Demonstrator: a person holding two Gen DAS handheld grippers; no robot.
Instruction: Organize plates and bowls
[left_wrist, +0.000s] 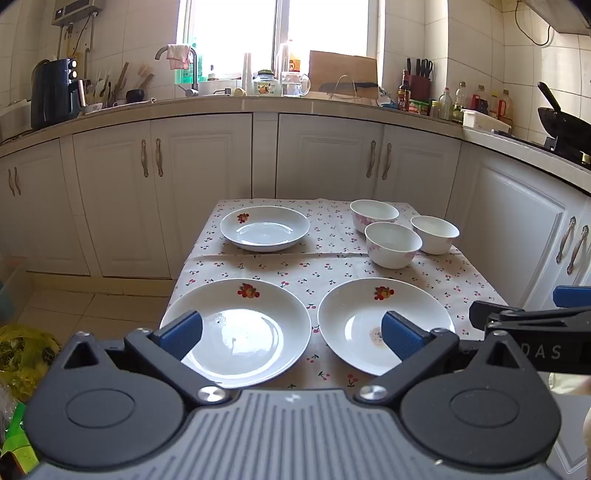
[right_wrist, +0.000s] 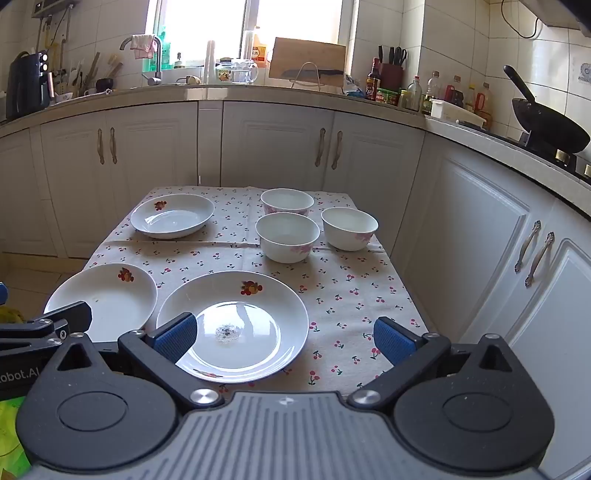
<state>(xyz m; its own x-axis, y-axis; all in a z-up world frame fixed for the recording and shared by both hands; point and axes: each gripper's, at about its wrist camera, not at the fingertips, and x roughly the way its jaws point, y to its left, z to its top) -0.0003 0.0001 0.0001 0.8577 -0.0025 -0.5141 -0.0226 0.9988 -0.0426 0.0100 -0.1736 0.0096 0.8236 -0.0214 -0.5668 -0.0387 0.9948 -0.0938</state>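
Observation:
Three white plates with a fruit print lie on a cherry-print tablecloth (left_wrist: 258, 267). The near-left plate (left_wrist: 236, 332) (right_wrist: 107, 299) and near-right plate (left_wrist: 364, 317) (right_wrist: 243, 321) sit side by side at the front, and the third plate (left_wrist: 265, 228) (right_wrist: 172, 215) lies at the far left. Three white bowls with pink flowers cluster at the far right: back bowl (left_wrist: 373, 213) (right_wrist: 287, 201), front bowl (left_wrist: 392, 243) (right_wrist: 287, 236), right bowl (left_wrist: 435, 233) (right_wrist: 349, 228). My left gripper (left_wrist: 291, 334) hangs open above the two near plates. My right gripper (right_wrist: 284, 338) hangs open above the near-right plate's right edge. Nothing is held.
White cabinets (left_wrist: 207, 184) ring the small table on three sides. The counter holds a sink tap (left_wrist: 184, 66), a kettle (left_wrist: 55, 92), bottles (right_wrist: 436, 92) and a black wok (right_wrist: 550, 122). Yellow and green bags (left_wrist: 22, 354) lie on the floor at the left.

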